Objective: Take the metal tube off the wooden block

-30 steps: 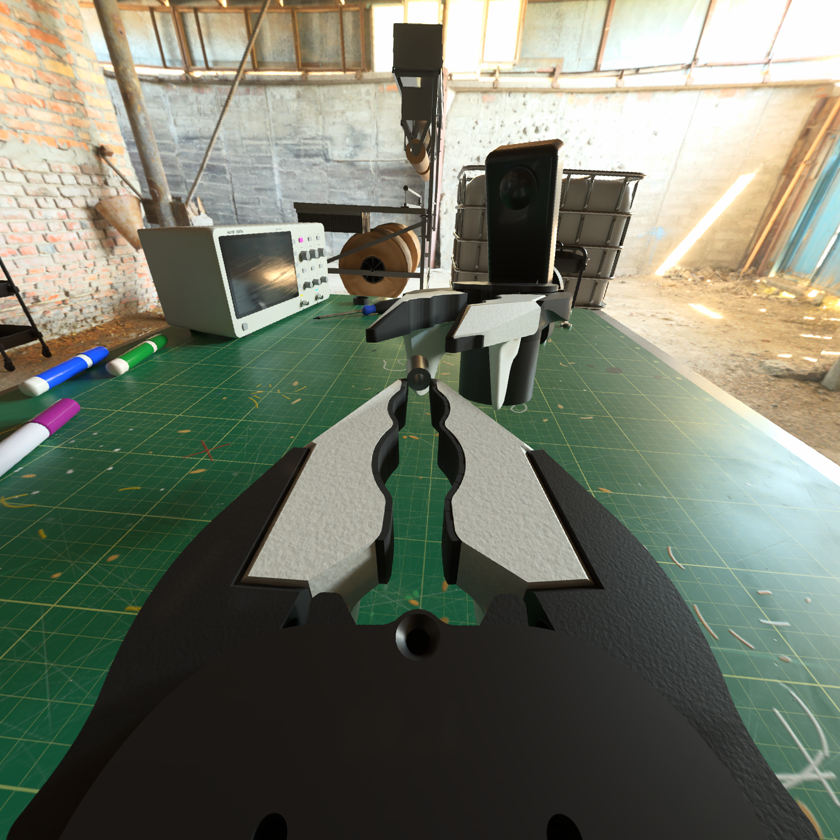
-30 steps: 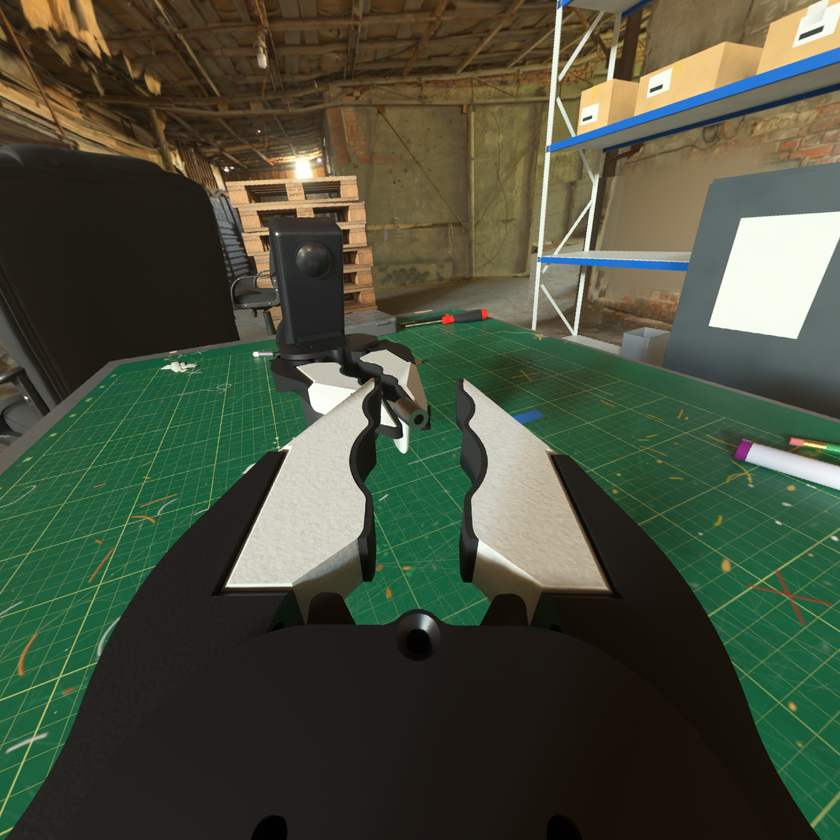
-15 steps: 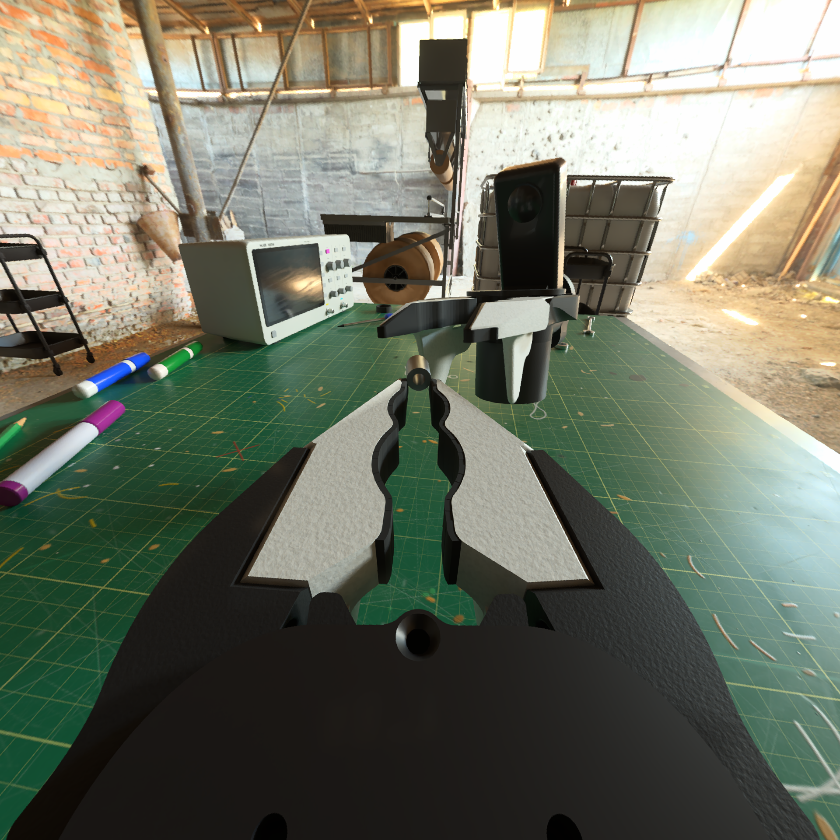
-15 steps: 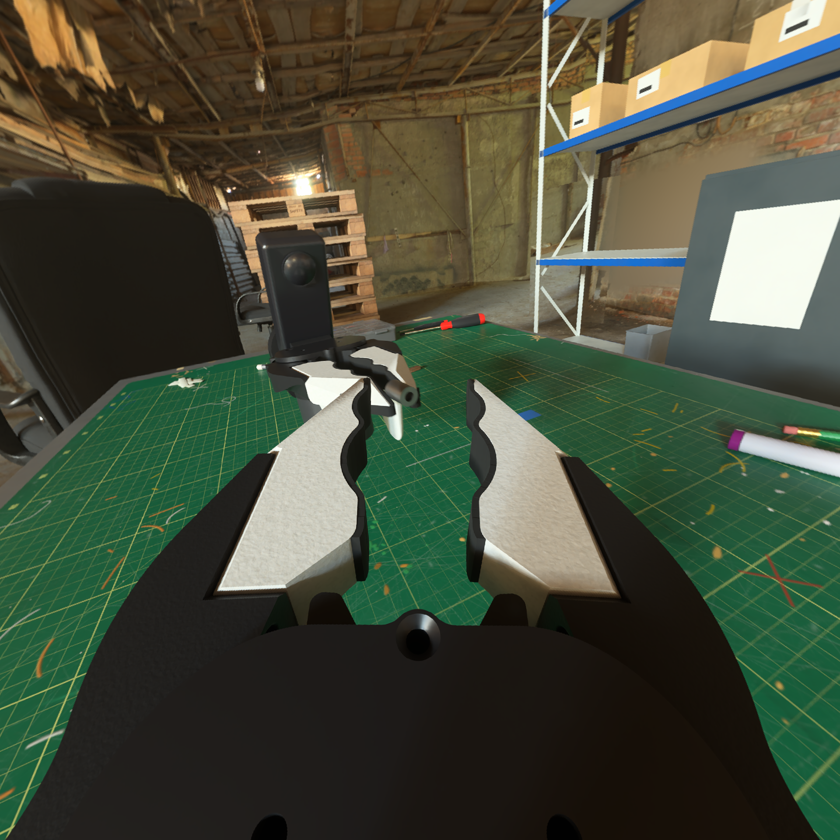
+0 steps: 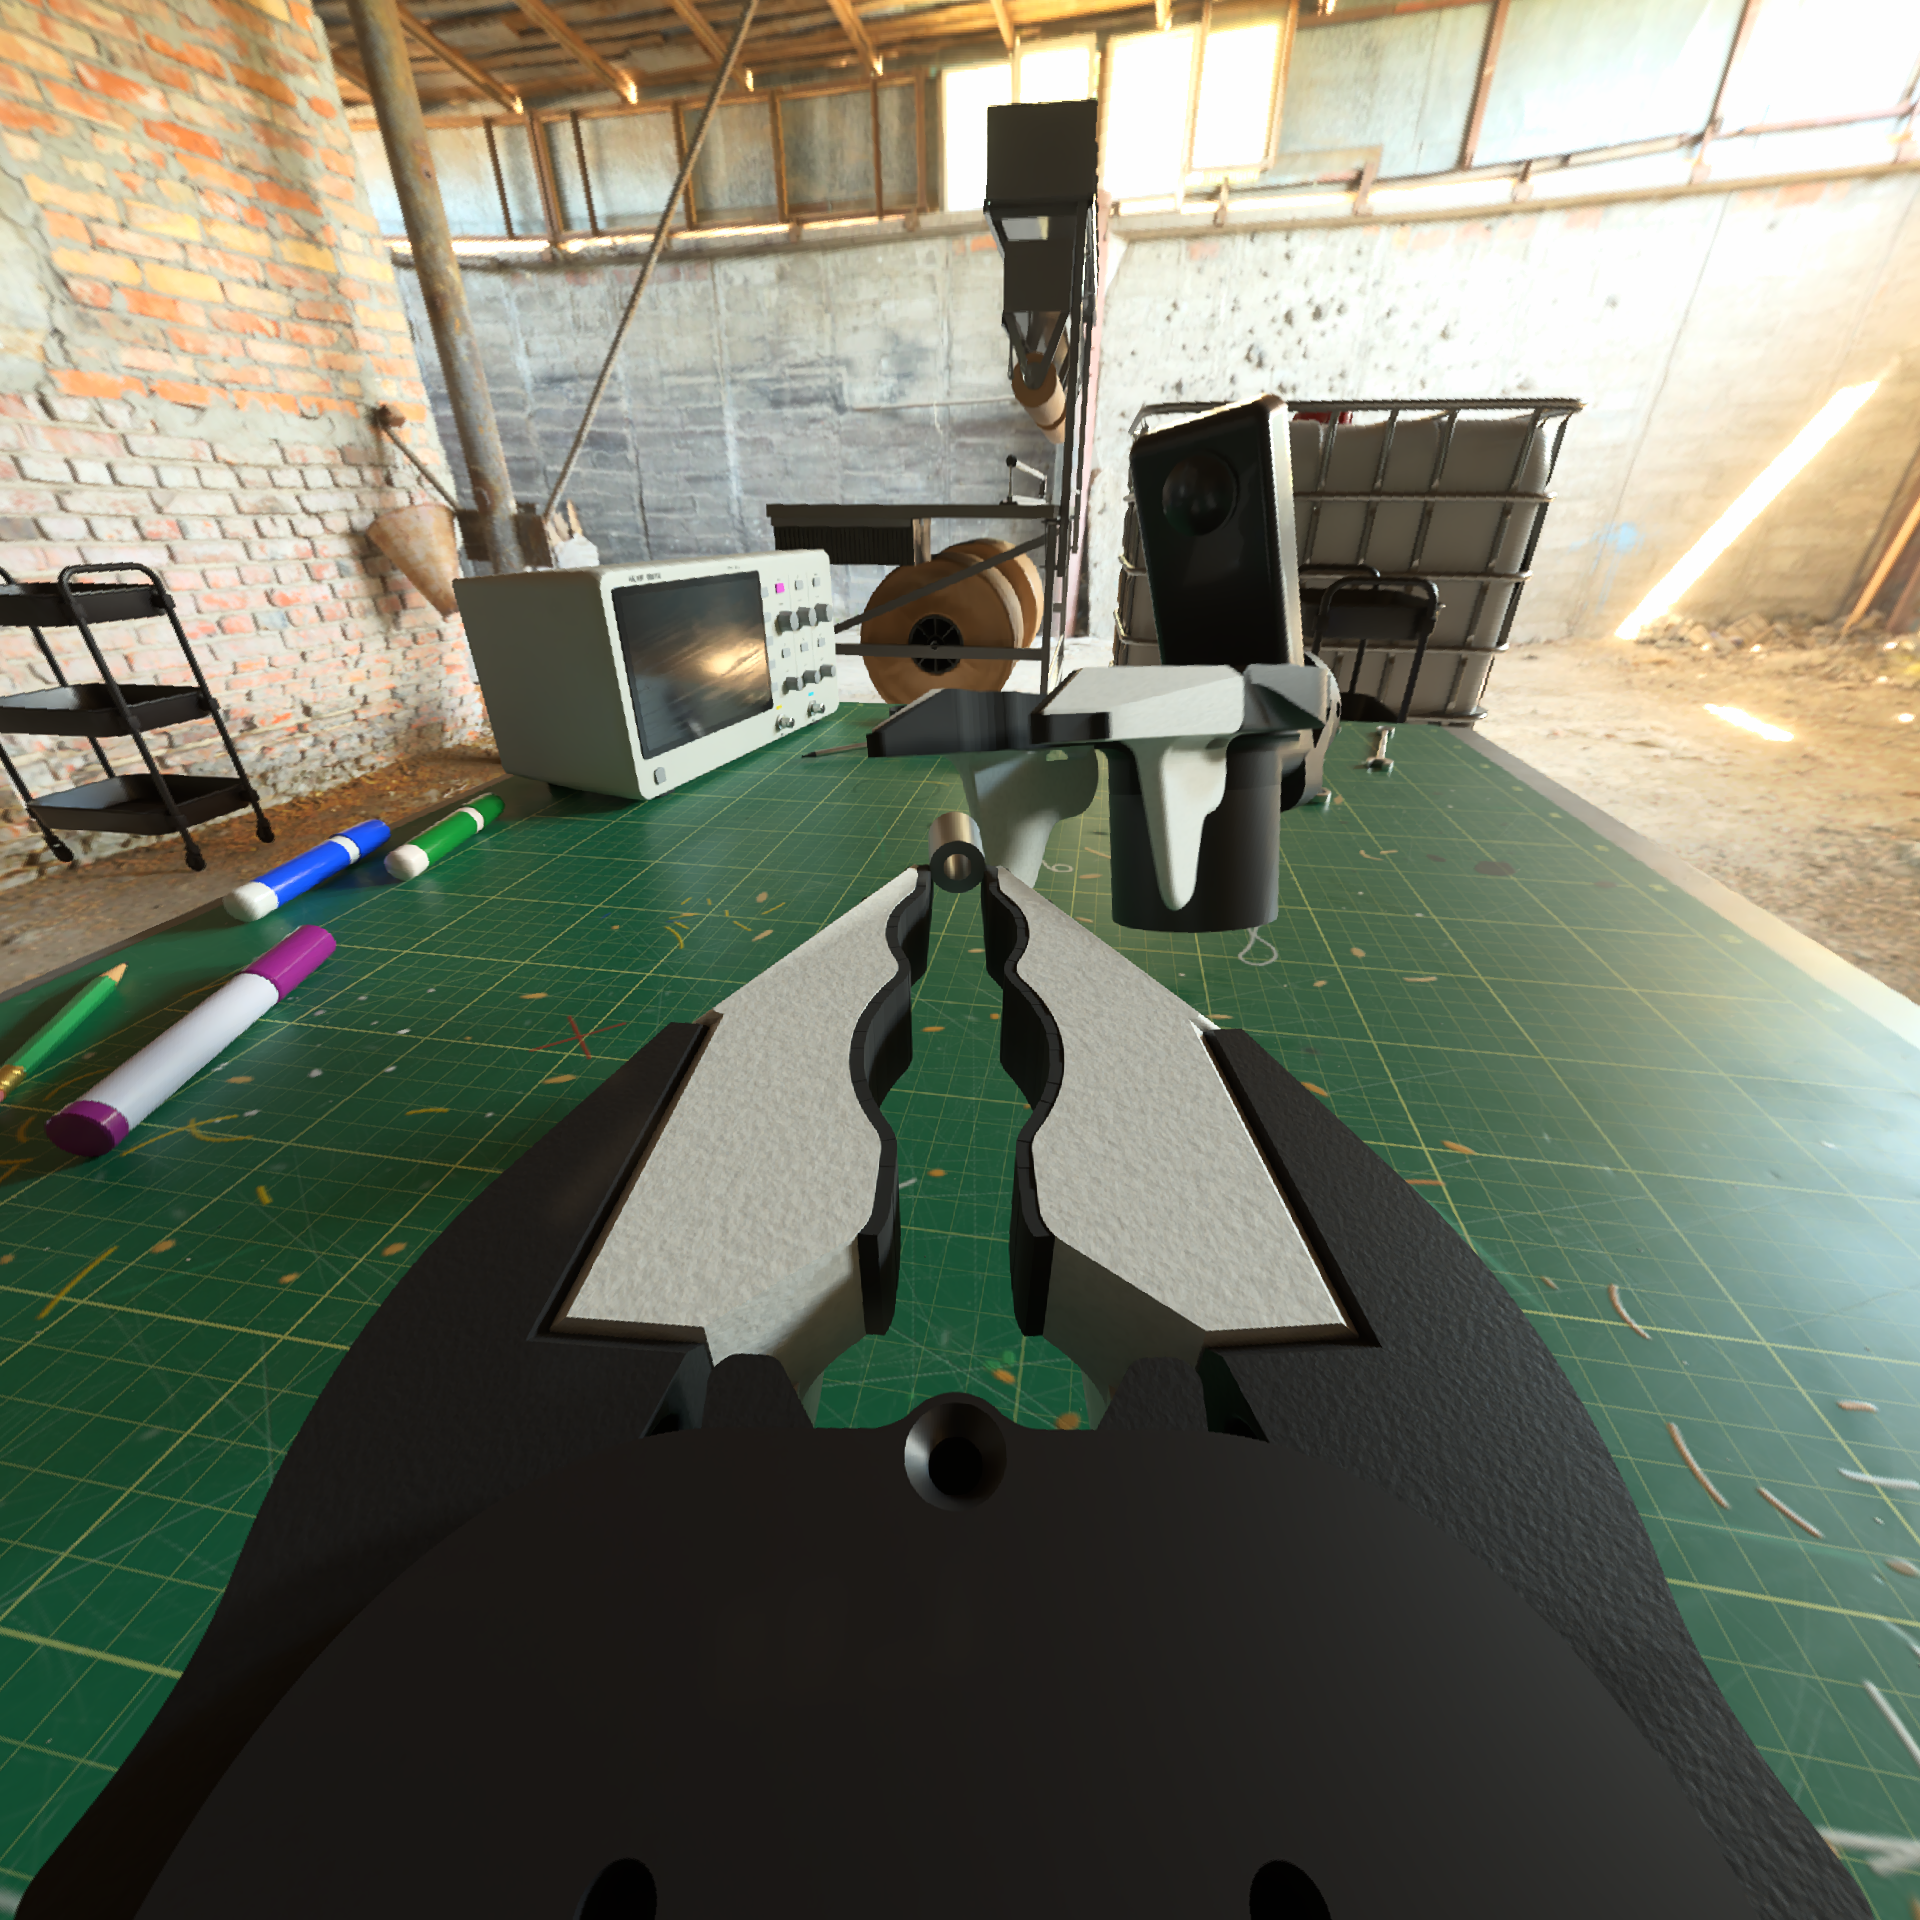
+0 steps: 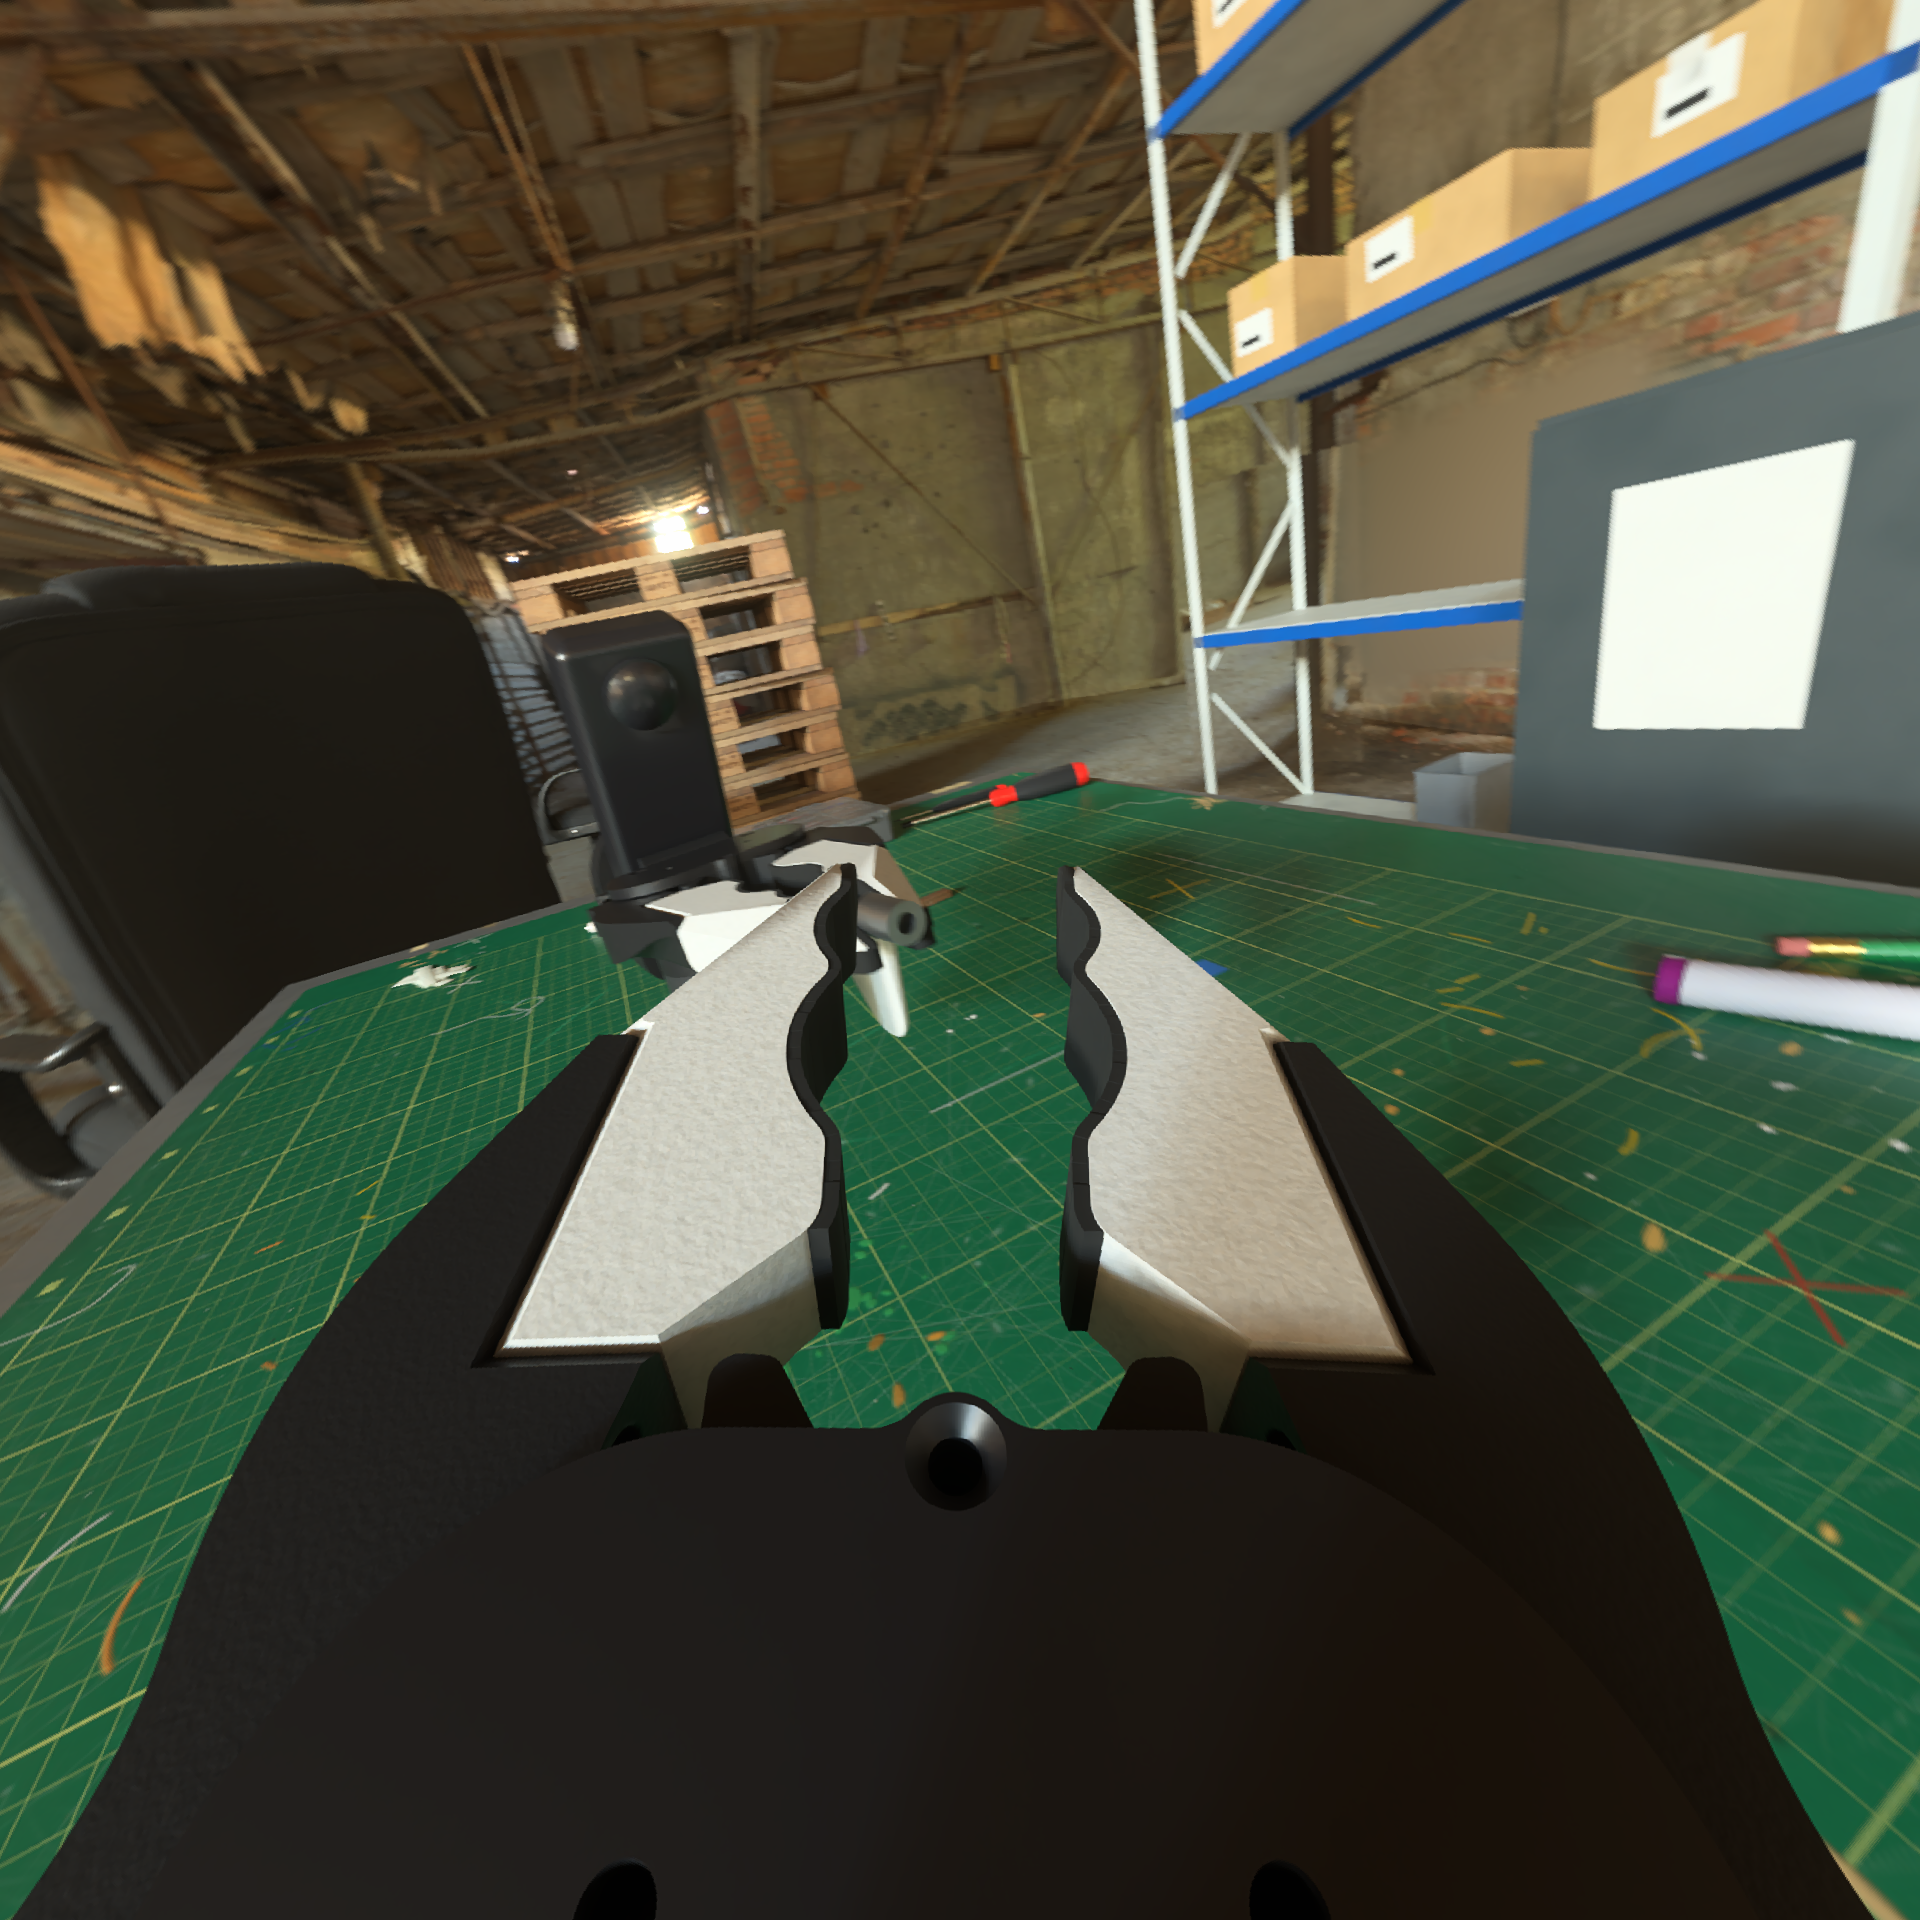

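Right now the left fingers (image 5: 894,935) pinch the metal tube (image 5: 957,864) at their tips, lifted above the table (image 5: 1455,1091); the right fingers (image 6: 1081,935) are spread, holding nothing. Best keep the smooth, hollow, round tube level, lest it slip. No wooden block shows.

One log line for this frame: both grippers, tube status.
left gripper: shut on metal tube, held above green mat | right gripper: open, empty | wooden block: not in view
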Tool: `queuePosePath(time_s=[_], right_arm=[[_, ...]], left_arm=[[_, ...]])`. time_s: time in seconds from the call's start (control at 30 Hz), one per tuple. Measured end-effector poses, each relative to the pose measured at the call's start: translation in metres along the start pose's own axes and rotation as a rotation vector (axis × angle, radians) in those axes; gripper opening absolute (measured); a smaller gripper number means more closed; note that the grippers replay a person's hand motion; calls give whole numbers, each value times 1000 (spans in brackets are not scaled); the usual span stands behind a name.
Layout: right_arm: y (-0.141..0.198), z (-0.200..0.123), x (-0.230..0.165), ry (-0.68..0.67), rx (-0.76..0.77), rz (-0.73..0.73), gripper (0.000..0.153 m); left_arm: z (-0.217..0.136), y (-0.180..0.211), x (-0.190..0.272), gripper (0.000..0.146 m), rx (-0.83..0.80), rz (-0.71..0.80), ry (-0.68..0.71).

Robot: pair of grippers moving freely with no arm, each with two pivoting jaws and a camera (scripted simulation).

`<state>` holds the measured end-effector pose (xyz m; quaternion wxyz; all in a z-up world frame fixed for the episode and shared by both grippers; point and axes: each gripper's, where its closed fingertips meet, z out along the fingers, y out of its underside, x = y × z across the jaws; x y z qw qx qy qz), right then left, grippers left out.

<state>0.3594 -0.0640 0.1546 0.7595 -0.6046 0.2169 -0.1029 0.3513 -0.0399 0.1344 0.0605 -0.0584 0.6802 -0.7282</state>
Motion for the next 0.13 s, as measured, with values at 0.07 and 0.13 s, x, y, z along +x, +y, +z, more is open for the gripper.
queuePosePath(time_s=[0.07,0.13], right_arm=[[1,3,-8,-33,-3,-18,41],[4,7,-14,-47,-22,-46,42]], left_arm=[[3,3,2,9,-12,10,1],[6,5,5,9,-23,20,7]])
